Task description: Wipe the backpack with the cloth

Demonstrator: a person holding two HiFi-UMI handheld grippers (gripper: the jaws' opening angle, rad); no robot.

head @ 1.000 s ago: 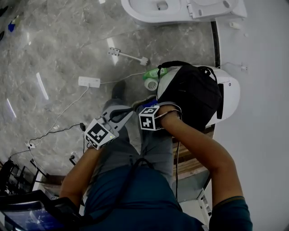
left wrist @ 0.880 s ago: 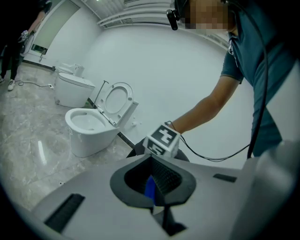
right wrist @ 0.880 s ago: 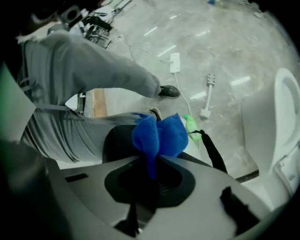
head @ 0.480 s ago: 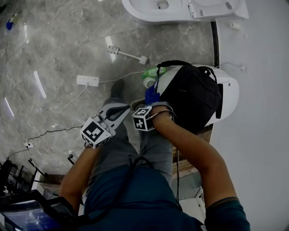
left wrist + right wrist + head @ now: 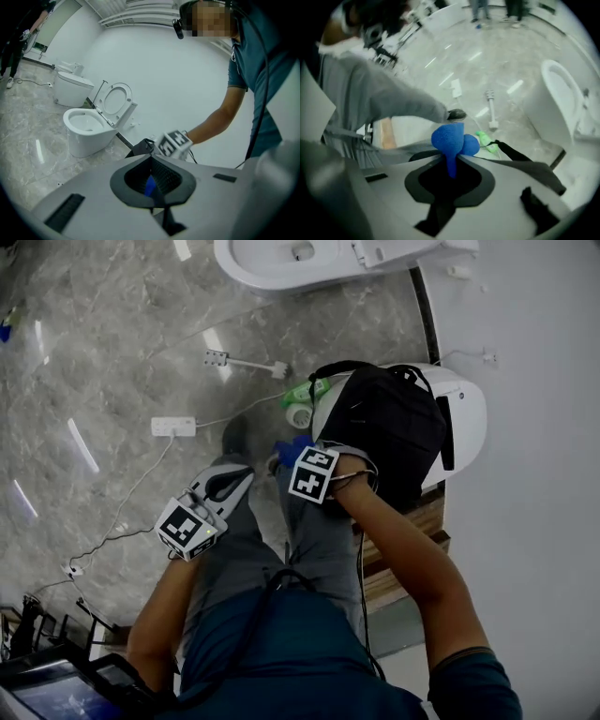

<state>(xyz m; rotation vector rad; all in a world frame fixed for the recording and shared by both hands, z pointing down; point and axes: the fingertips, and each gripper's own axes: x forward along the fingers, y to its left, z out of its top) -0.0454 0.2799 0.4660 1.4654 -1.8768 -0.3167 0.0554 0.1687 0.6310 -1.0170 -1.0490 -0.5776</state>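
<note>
Right jaws clenched on the blue cloth; left gripper closed, empty.
The cloth bunched beyond the right gripper's tips, just beside the black backpack, which sat on a white fixture. The left gripper hung apart, above the person's leg.

Person wears a teal short-sleeved shirt, grey trousers and a dark shoe, with a black cable behind the light-grey left hand-held gripper and right hand-held gripper, each bearing a black-and-white marker cube.
</note>
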